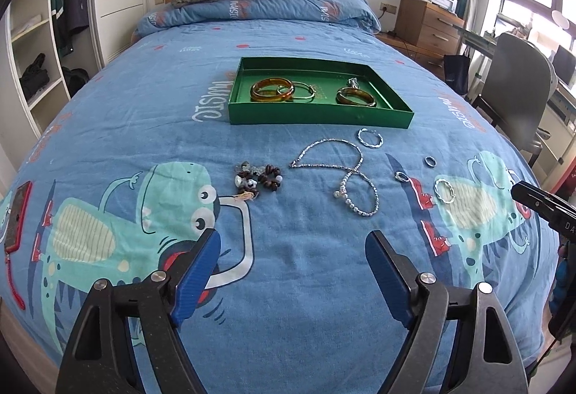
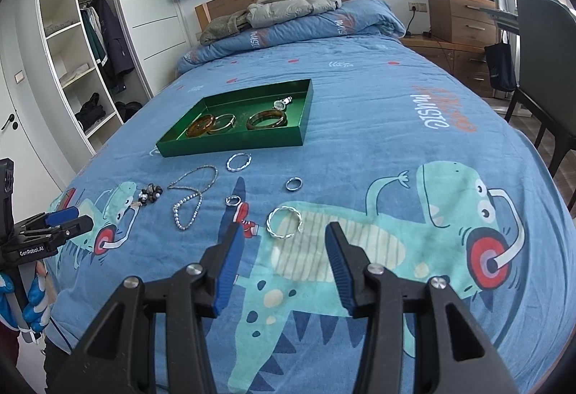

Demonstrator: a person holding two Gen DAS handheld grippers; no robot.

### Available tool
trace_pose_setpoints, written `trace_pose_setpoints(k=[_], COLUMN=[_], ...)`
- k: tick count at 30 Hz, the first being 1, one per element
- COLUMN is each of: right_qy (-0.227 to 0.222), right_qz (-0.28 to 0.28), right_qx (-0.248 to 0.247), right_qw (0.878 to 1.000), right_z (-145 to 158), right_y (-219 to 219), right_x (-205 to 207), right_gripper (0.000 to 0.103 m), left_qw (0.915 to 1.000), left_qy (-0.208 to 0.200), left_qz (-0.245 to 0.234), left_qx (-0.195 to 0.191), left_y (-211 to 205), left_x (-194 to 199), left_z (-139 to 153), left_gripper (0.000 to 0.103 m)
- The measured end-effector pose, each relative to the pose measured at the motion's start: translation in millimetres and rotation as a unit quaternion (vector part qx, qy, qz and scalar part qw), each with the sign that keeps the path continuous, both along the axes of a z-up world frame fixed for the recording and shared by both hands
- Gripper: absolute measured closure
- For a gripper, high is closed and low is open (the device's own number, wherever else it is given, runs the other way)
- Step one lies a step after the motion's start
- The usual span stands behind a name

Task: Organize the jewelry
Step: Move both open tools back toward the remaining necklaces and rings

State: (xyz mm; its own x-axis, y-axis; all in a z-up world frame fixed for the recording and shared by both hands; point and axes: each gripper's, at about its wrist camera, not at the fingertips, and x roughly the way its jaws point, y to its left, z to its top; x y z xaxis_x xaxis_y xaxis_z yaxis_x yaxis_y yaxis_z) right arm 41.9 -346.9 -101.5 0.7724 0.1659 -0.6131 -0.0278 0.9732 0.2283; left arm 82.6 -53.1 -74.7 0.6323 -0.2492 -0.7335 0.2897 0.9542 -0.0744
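Observation:
Jewelry lies on the blue dinosaur bedspread in front of a green tray (image 1: 316,115) (image 2: 234,144), which holds amber bangles (image 1: 271,90) and a gold hoop. Loose pieces include a dark beaded bracelet (image 1: 257,180) (image 2: 151,194), a silver chain necklace (image 1: 331,156) (image 2: 196,178), a pearl bracelet (image 1: 360,210), two twisted silver bangles (image 1: 369,137) (image 2: 269,226) and two small rings (image 2: 293,184). My left gripper (image 1: 293,237) hovers open, short of the beads and pearls. My right gripper (image 2: 284,227) is open just behind the near twisted bangle. Neither holds anything.
A red phone (image 1: 16,217) lies at the bed's left edge. A folded quilt and jackets (image 2: 298,7) are piled at the headboard. A dark chair (image 1: 518,88) and a wooden nightstand stand to the right, open wardrobe shelves to the left.

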Motion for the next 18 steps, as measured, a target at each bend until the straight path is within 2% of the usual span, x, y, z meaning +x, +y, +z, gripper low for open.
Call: trace_pose_setpoints(k=[5, 18], right_qy=[0.015, 0.047], right_qz=[0.01, 0.05], right_qx=[0.004, -0.019], right_qw=[1.0, 0.997], right_z=[-16.1, -51.9], right_y=[2.2, 19.6], right_x=[13.8, 54.6], right_gripper=[0.056, 0.054], left_qw=[0.9995, 0.9973], left_qy=[0.011, 0.041], left_qz=[-0.028, -0.059], left_qx=[0.006, 0.013], left_y=[-20.7, -63.7], left_x=[11.2, 50.0], left_z=[-13.4, -45.2], left_gripper=[0.019, 0.019])
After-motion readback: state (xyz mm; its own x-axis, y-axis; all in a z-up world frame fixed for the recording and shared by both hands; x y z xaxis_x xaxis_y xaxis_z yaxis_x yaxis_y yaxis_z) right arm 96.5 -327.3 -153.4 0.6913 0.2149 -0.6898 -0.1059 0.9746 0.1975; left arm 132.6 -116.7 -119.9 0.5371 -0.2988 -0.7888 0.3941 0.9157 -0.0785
